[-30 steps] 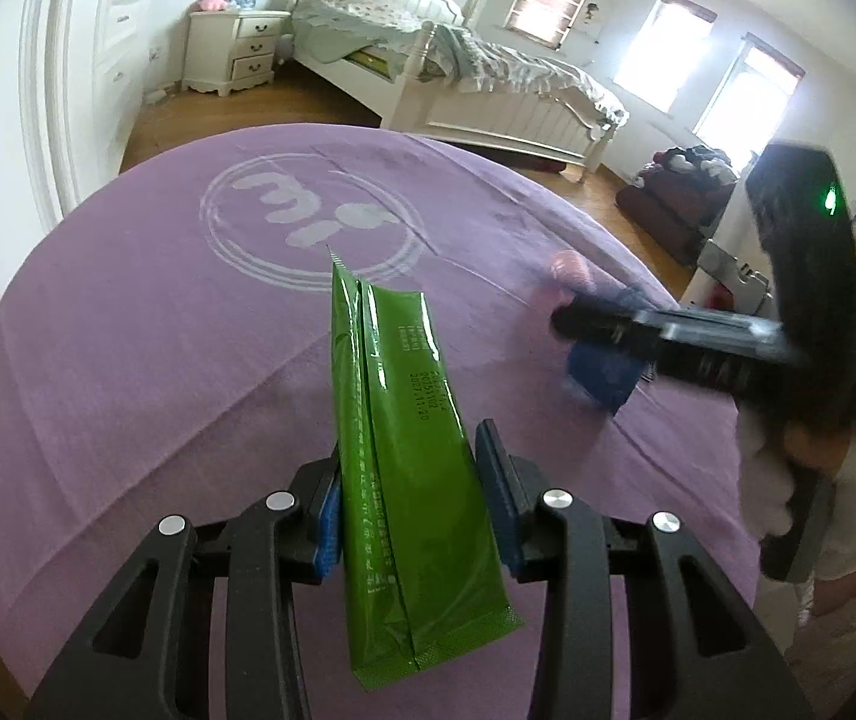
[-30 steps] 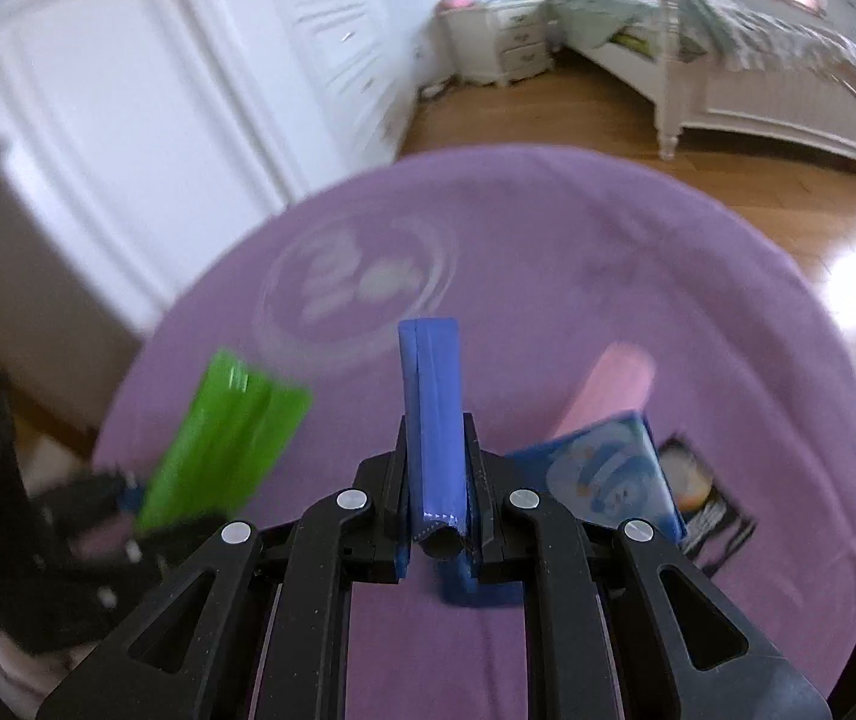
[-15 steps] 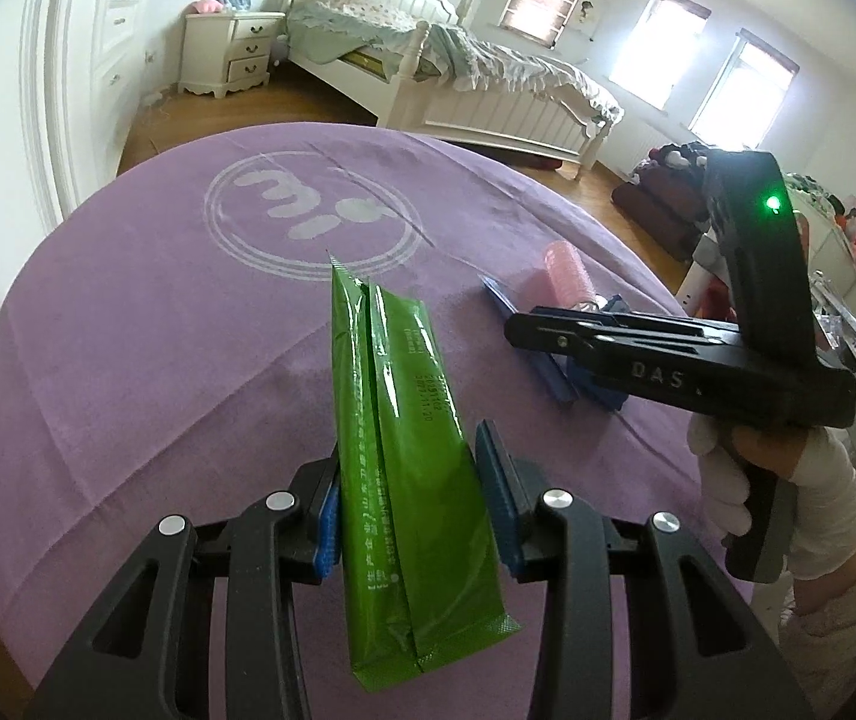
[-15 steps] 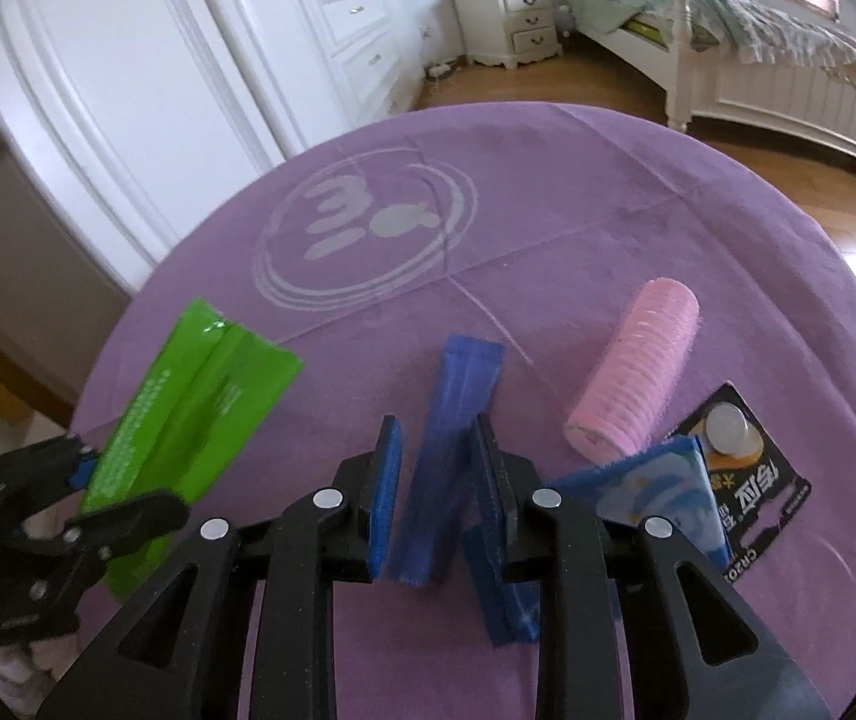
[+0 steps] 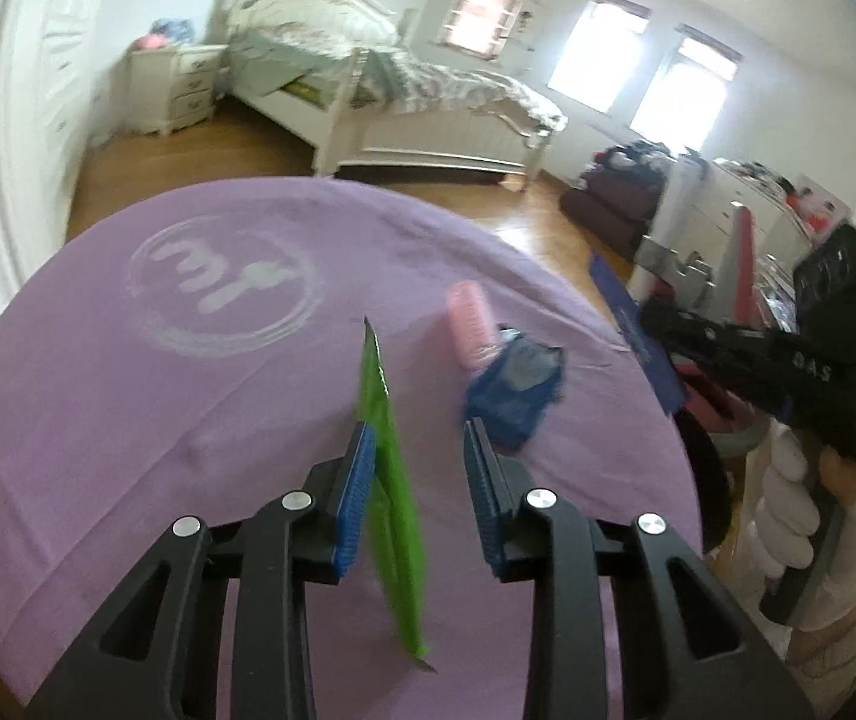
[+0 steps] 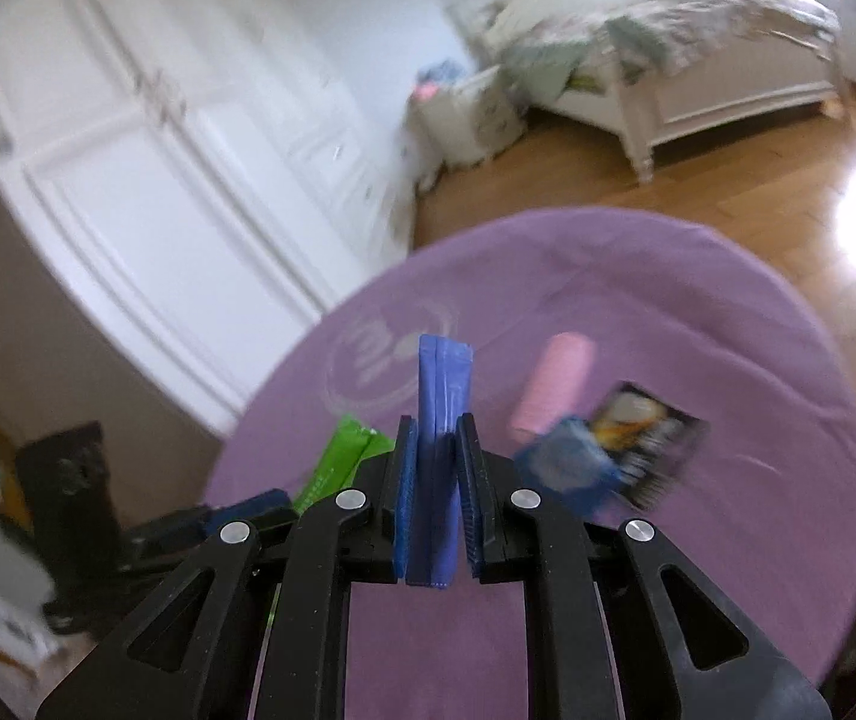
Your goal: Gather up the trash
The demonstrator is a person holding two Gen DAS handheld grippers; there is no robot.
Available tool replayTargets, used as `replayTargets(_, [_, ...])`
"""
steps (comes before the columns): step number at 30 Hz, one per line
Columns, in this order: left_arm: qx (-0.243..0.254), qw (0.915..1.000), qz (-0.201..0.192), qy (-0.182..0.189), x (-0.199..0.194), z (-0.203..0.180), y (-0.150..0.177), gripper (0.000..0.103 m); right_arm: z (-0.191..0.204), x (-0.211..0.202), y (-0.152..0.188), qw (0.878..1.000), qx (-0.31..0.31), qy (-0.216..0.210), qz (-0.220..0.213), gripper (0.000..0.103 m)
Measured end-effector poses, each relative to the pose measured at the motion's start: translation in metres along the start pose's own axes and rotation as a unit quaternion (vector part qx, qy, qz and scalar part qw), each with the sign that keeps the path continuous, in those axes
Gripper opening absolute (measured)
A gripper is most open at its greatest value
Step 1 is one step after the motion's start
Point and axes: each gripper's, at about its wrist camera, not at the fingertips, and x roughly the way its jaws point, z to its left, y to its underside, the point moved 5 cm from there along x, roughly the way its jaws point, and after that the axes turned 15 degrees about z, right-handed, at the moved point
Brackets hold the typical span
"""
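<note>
Left gripper (image 5: 417,468) has a green packet (image 5: 391,480) standing edge-on between its blue pads, lying against the left pad with a gap to the right one; its jaws are closing, and the pads do not yet press it from both sides. Right gripper (image 6: 435,492) is closing too, and its pads already squeeze a blue packet (image 6: 443,387) that stands upright and sticks out above the fingertips. In the left wrist view this gripper sits off to the right beyond the worktop edge, gripped by a white-gloved hand (image 5: 788,516), with the blue packet slanting out of its tip.

Under both grippers lies the round worktop (image 5: 98,420), covered in purple cloth with a pale ring logo (image 5: 221,294). On it, past the left gripper's right finger, lies a crumpled blue wrapper (image 5: 515,387), touching a pink roll (image 5: 473,324) on its far side. From the right wrist view a dark card (image 6: 656,441) lies just beside the wrapper, partly under it.

Beyond the worktop are a wooden floor (image 5: 236,138), a white bed (image 5: 422,114), a nightstand (image 5: 173,87) and white wardrobe doors (image 6: 146,168). Both views are blurred.
</note>
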Motion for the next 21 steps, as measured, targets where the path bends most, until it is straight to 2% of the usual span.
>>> replayTargets(3, [0.03,0.9995,0.002,0.013,0.008,-0.025,-0.01,0.025,-0.033,-0.038,0.02,0.998,0.051,0.009,-0.035,0.014])
replayTargets(6, [0.042,0.9991,0.008,0.004,0.017,-0.039,-0.015,0.025,-0.066,-0.065,0.04,0.993,0.099,0.018,-0.059,0.014])
replayTargets(9, [0.035,0.9984,0.042,-0.015,0.034,-0.03,-0.012,0.025,-0.099,-0.094,0.067,0.986,0.145,0.031,-0.08,0.014])
replayTargets(13, [0.011,0.9966,0.047,-0.067,0.032,-0.008,0.004,0.027,-0.125,-0.111,0.093,0.98,0.175,0.035,-0.084,0.014])
replayTargets(16, [-0.024,0.9968,0.051,-0.057,0.024,0.009,0.014,0.028,-0.134,-0.11,0.107,0.979,0.185,0.031,-0.08,0.014])
replayTargets(17, [-0.025,0.9964,0.048,-0.064,0.022,0.012,0.017,0.033,-0.136,-0.109,0.108,0.979,0.186,0.028,-0.078,0.014])
replayTargets(18, [-0.025,0.995,0.043,-0.087,0.017,0.016,0.021,0.048,-0.138,-0.108,0.11,0.979,0.187,0.025,-0.076,0.014])
replayTargets(19, [-0.023,0.9936,0.038,-0.103,0.014,0.019,0.022,0.058,-0.138,-0.103,0.112,0.98,0.185,0.02,-0.072,0.014])
replayTargets(20, [-0.02,0.9921,0.034,-0.119,0.011,0.019,0.023,0.075,-0.136,-0.099,0.112,0.981,0.183,0.016,-0.068,0.014])
replayTargets(21, [-0.018,0.9903,0.032,-0.134,0.009,0.022,0.025,0.08,-0.132,-0.095,0.111,0.981,0.18,0.013,-0.065,0.014])
